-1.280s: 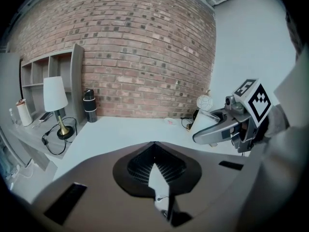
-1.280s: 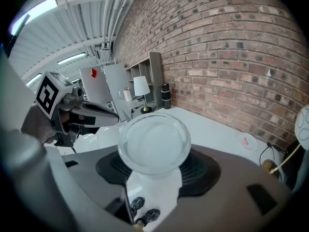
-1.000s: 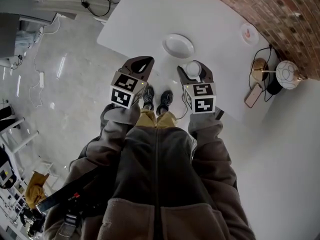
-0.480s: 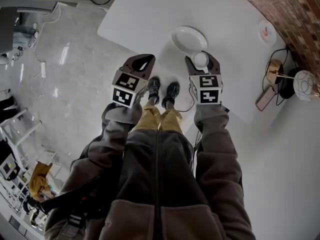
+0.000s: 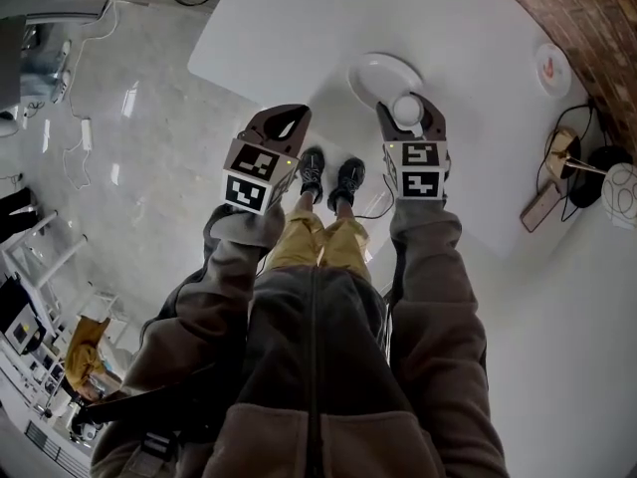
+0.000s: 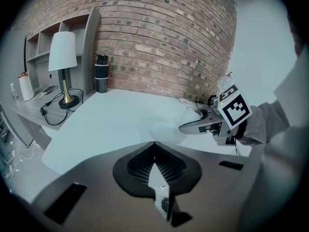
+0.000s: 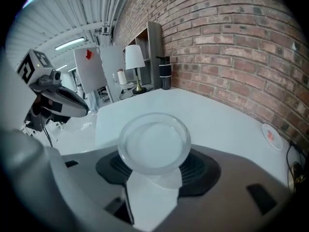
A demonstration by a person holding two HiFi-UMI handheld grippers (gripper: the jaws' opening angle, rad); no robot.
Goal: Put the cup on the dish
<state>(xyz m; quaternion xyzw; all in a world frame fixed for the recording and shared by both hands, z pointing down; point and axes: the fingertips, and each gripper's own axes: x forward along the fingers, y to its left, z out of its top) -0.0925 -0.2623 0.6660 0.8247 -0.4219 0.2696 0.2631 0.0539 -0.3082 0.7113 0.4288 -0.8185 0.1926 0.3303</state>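
Note:
The white dish (image 5: 384, 74) lies on the white table (image 5: 299, 28) and shows pale in the left gripper view (image 6: 166, 129). My right gripper (image 5: 407, 103) is shut on a small clear-white cup (image 5: 407, 111), whose round rim fills the right gripper view (image 7: 154, 141). From above, the cup hangs at the dish's near rim, above the table's front edge. My left gripper (image 5: 297, 114) is off the table's edge to the left, over the floor, jaws closed on nothing (image 6: 153, 144).
A small pink-marked saucer (image 5: 552, 67) sits at the table's far right. A lamp (image 6: 63, 66) and a black flask (image 6: 101, 74) stand on a side counter by the brick wall. A phone (image 5: 542, 207) and cables lie on the floor to the right.
Both grippers have sunk and moved forward towards the table. The cup has come from short of the dish to its near rim. The jaws have not changed.

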